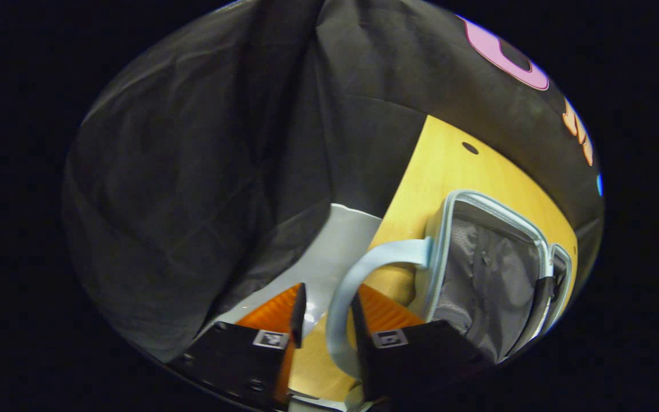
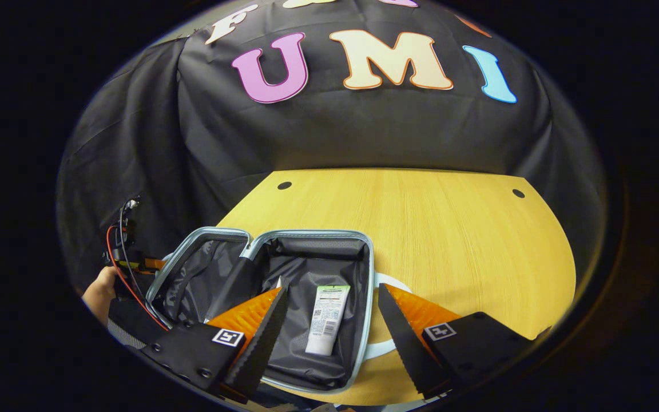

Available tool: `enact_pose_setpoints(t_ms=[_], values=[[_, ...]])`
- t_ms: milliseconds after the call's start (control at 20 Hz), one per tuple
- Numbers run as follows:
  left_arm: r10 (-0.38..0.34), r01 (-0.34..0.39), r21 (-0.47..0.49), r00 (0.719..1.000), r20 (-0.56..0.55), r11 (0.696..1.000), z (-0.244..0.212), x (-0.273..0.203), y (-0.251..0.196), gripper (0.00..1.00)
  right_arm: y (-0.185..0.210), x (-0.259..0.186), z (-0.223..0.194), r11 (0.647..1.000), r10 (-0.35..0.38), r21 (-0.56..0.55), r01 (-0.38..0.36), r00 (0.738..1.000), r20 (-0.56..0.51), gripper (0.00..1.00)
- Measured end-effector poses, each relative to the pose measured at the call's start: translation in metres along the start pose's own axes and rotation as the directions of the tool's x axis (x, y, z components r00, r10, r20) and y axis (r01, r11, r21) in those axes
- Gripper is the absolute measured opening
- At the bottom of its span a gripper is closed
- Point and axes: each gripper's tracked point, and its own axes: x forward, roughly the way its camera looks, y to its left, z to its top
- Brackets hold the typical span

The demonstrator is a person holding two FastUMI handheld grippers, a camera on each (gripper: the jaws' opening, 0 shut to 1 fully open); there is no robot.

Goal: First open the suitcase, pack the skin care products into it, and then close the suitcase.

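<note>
— What lies around the scene in the left gripper view?

— Black cloth hangs behind a wooden table (image 1: pixel 449 171), with a pale floor patch below its edge. The suitcase (image 1: pixel 489 274) stands open on the table, its grey lining facing the camera. Its light blue handle (image 1: pixel 352 280) loops out from the shell's side and runs down between the left gripper's (image 1: pixel 326 315) fingers. The jaws stand a little apart; the strap lies against the right-hand finger, but I cannot tell whether both fingers press on it.

— And the right gripper view?

— The same table (image 2: pixel 449 229) under the cloth wall. The suitcase (image 2: pixel 284 252) lies open near the table's left front, both halves lined in dark fabric. A white tube of skin care product (image 2: pixel 328 317) lies flat in the right-hand half, cap end toward the camera. The right gripper (image 2: pixel 332 337) hovers over that half with its jaws spread wide, touching nothing. At far left, a hand (image 2: pixel 99 294) holds the other gripper beside the raised lid, red and black cables trailing from it.
</note>
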Motion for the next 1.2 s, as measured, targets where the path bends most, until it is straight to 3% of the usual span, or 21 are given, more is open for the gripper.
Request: enact_pose_setpoints(t_ms=[100,200,300,550,850,1200], values=[[0.01,-0.011,0.041,1.0,0.017,0.999,0.0,-0.003,-0.004,0.11,-0.003,-0.003,0.005,1.0,0.0,-0.003,0.0,1.0,0.024,0.98],[0.011,-0.015,0.054,0.997,0.071,0.998,0.011,-0.013,-0.012,0.02,-0.009,-0.006,0.008,1.0,-0.005,-0.004,0.005,0.999,0.042,0.98],[-0.004,-0.008,0.078,0.988,0.153,0.997,0.029,-0.034,-0.011,0.0,-0.011,-0.01,0.013,1.0,0.003,0.001,-0.003,0.998,0.057,0.98],[-0.082,0.066,0.076,0.969,0.232,0.995,0.066,-0.089,-0.036,0.0,-0.017,-0.013,0.026,1.0,0.022,-0.006,-0.022,0.995,0.097,0.98],[-0.211,0.165,0.153,0.908,0.362,0.974,0.096,-0.161,-0.104,0.0,-0.026,-0.022,0.041,0.999,0.043,-0.021,-0.041,0.987,0.152,0.98],[-0.265,0.189,0.213,0.865,0.426,0.959,0.098,-0.224,-0.183,0.0,-0.049,-0.044,0.068,0.994,0.111,-0.014,-0.111,0.958,0.265,0.98]])
